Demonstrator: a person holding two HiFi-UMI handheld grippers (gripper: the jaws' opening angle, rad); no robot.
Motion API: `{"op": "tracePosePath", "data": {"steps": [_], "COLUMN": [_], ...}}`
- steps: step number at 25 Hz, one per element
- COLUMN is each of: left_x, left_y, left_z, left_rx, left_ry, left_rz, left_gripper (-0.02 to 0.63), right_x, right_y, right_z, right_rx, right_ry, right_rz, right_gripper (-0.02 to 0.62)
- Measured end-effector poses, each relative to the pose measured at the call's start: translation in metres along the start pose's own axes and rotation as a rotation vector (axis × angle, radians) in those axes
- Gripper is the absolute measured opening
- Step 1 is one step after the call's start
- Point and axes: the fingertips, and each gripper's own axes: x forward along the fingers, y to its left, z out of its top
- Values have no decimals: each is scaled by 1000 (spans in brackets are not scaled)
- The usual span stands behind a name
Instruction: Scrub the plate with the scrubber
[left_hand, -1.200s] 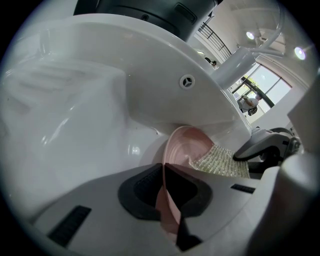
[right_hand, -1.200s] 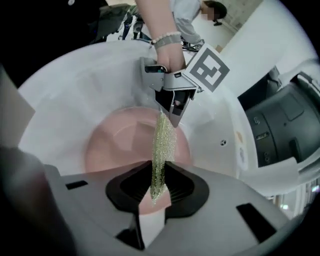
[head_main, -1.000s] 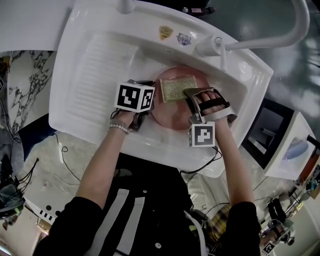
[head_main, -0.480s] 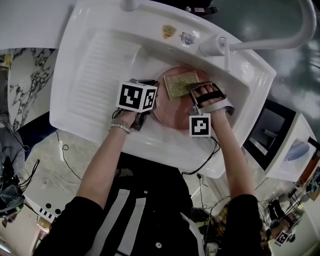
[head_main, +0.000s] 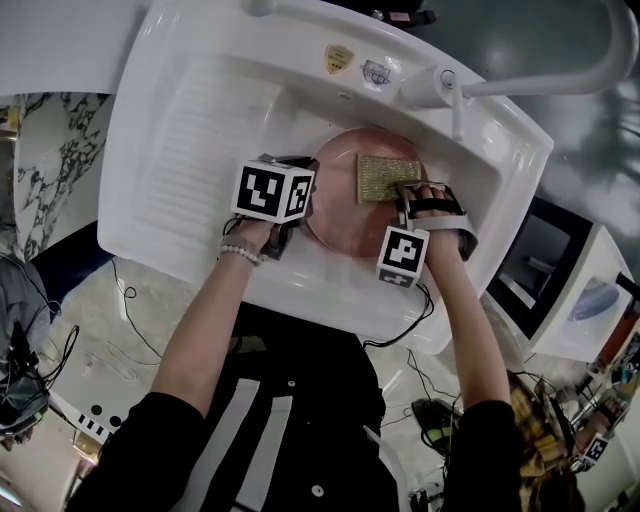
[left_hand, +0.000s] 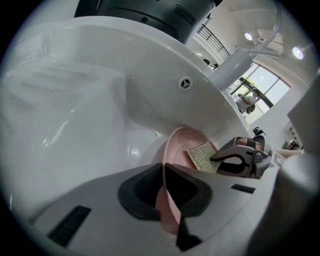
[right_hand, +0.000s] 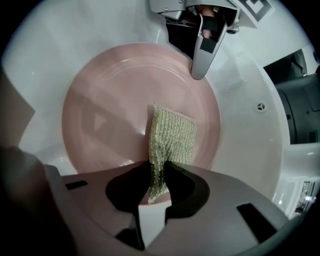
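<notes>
The right tool (right_hand: 157, 185) is clamped on the near end of the green mesh scrubber (right_hand: 172, 135); the scrubber's long axis runs straight out ahead of the jaws, its free end lying against the face of the pink plate (right_hand: 110, 110); it sits to the right of the plate's middle as this tool looks, so most of the bare face lies ahead and to the tool's left; that is probably where the next strokes must go.

The left tool (left_hand: 165, 187) is closed on the plate's rim, which stands edge-on between its pads; the plate stretches away in front of it, apparently held at a tilt; from the right tool, this holding tool shows at the plate's far rim.

The right hand is the working one, already on the task's thing; the left only steadies.

The white sink (head_main: 190, 120) holds the plate and nothing else visible; the plate carries only the scrubber; I can make out no suds or water.
</notes>
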Motion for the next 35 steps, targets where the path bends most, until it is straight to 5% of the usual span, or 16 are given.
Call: {"op": "tracePosePath", "data": {"steps": [9, 23, 27, 35], "left_x": [-2, -2, -3, -2], "left_y": [-1, 0, 0, 0], "left_z": [2, 4, 3, 4], "left_rx": [-1, 10, 12, 12], "left_ry": [-11, -19, -21, -26], "left_rz": [-13, 0, 2, 9], "left_gripper": [15, 15, 15, 15], "right_x": [-29, -91, -104, -118], "right_y": [57, 93, 89, 73], "right_z": [3, 69, 82, 106], "right_rx": [151, 199, 216, 325], "right_ry": [53, -251, -337, -549], "right_rz": [325, 787, 843, 792], "right_gripper": [83, 83, 83, 83]}}
